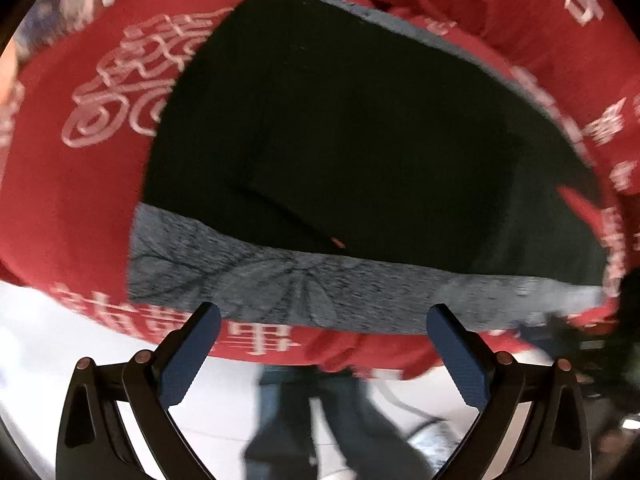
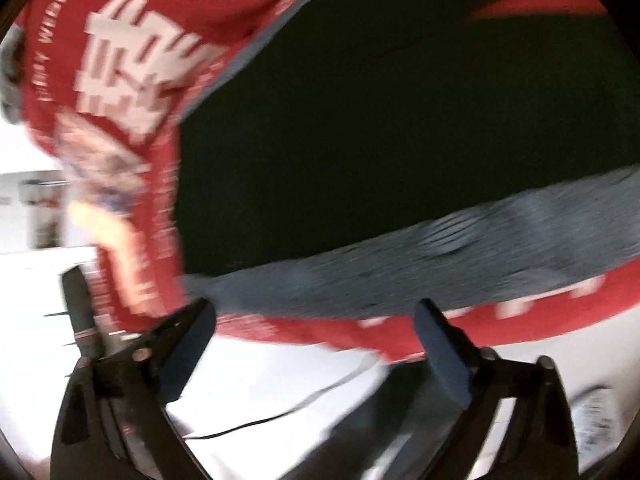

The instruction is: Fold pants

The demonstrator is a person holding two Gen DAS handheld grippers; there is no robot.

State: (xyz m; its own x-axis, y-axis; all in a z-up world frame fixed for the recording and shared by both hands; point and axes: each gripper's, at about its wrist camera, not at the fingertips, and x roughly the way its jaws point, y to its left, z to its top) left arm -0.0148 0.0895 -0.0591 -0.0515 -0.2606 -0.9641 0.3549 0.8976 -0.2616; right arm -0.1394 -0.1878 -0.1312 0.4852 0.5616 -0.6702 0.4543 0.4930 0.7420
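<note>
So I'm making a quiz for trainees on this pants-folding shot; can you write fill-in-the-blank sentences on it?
The pants lie on a ___ cloth.
Their waistband is ___.
The left gripper is ___, holding nothing.
The right gripper hangs just short of the ___.
Missing: red; grey; open; waistband

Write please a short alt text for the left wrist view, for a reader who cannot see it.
Dark pants with a grey waistband lie flat on a red cloth printed with white characters. The left gripper hangs open at the near edge of the waistband, holding nothing.
</note>
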